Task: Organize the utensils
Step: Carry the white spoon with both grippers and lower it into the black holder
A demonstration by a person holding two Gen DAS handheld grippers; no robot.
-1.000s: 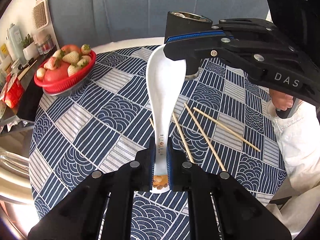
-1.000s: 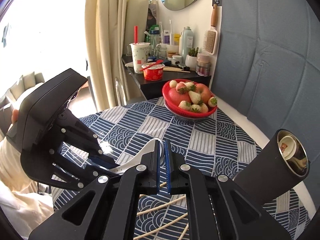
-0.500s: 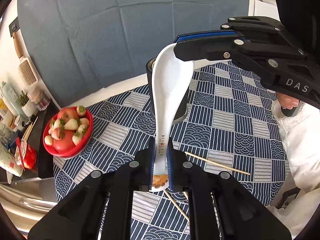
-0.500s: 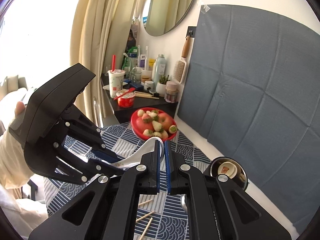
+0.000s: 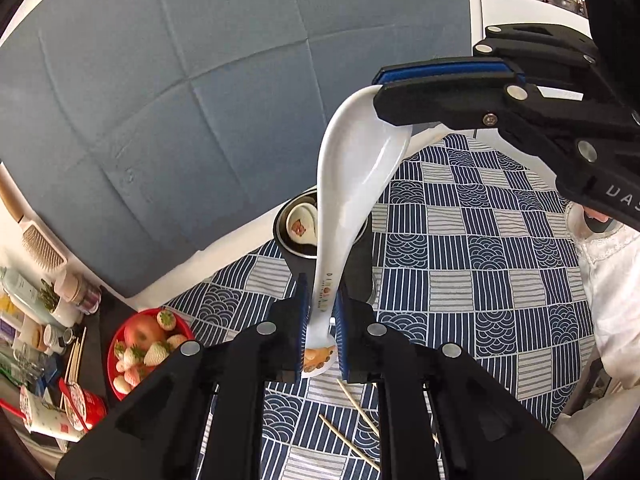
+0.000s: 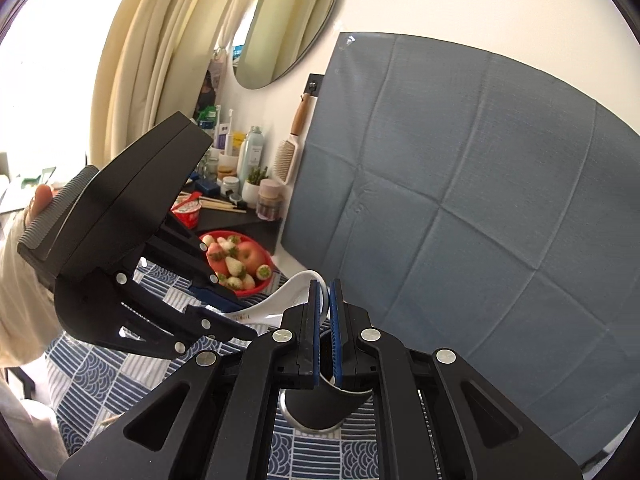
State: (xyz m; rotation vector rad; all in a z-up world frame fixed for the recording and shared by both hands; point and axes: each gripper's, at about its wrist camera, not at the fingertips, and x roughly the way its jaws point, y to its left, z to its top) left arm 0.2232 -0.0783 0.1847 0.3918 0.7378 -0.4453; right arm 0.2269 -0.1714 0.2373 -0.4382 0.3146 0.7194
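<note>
Both jaws pinch one glossy white ceramic spoon (image 5: 352, 200): left its handle, right its bowl rim.

Both wrist cameras look closely along their own fingers — the left steeply down, the right shallower — sharing the white spoon (image 5: 352, 200) (image 6: 280, 300) and the patterned table (image 5: 480, 280) (image 6: 100, 368).

A home: mirror (image 6: 286, 20), toiletries shelf (image 6: 240, 220) (hairbrush (image 6: 289, 156) hanging), fruit bowl (image 5: 150, 350).

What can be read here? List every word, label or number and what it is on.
"DAS": on the black body of the right gripper, partly cut off at the picture's edge.
Print on the spoon handle: too small to read.
Paper cup label: blurred.
</note>
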